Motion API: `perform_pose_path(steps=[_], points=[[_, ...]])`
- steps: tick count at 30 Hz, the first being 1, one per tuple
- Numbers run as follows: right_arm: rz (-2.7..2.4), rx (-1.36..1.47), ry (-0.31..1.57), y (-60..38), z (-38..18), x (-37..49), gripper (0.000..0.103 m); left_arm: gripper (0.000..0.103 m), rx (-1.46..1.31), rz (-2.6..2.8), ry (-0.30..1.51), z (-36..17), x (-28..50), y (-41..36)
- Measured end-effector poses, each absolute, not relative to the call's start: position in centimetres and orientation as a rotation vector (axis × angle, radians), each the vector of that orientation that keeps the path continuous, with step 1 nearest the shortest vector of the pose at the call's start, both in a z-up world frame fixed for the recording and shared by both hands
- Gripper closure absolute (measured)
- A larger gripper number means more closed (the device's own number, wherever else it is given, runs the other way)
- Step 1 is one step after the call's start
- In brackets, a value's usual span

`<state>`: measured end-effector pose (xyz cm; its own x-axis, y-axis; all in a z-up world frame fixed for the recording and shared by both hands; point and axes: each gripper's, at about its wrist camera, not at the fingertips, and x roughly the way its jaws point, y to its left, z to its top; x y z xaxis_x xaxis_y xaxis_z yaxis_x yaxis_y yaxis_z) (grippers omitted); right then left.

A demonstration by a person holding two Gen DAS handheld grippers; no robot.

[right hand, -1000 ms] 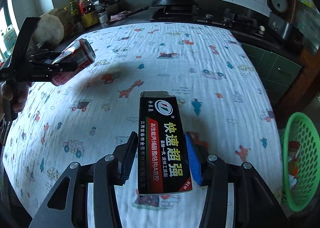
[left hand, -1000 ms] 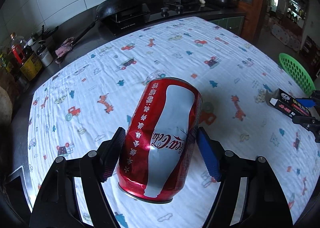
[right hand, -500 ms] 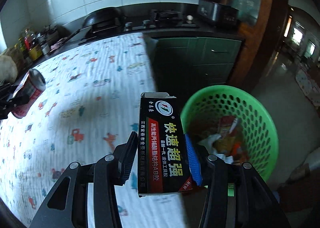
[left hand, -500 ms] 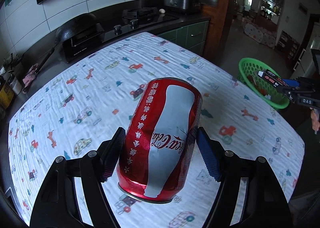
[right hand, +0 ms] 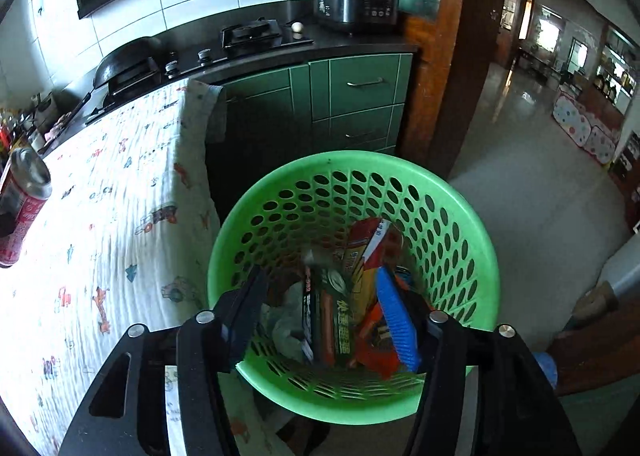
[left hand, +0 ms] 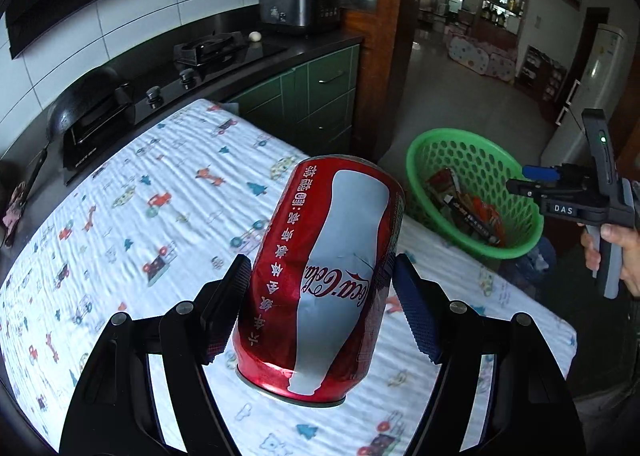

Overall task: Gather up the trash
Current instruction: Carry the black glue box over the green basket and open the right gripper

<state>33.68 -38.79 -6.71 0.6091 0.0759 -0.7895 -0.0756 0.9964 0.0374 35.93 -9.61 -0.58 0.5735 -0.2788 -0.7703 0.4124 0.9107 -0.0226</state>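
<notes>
Glue box now in basket

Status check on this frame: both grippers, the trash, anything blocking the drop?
Left hand-held gripper shut on Coke can, above table. Right hand-held gripper open over green basket, black box inside. Nothing blocking.

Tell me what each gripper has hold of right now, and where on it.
The left gripper grips the red cola can across its side wall, near the base end. The right gripper holds nothing; its jaws stand open over the green basket.
</notes>
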Motion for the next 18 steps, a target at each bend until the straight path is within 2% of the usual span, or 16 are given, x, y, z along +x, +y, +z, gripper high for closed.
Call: perform_pose_path(steps=[9, 13, 18], points=[[0.106, 0.001, 0.886, -40.7, -6.2, 30.6, 0.046, 0.032, 0.19, -0.495, 0.876, -0.6, 37.8, -17.9], [0.095, -0.005, 0.875, -41.5, -5.8, 29.0, 0.039, 0.032, 0.185, -0.532, 0.889, -0.9, 38.7, -21.3], [0.097, -0.004, 0.857, -42.7, -5.3, 27.0, 0.039, 0.032, 0.19, -0.567, 0.909, -1.7, 39.8, -25.6]])
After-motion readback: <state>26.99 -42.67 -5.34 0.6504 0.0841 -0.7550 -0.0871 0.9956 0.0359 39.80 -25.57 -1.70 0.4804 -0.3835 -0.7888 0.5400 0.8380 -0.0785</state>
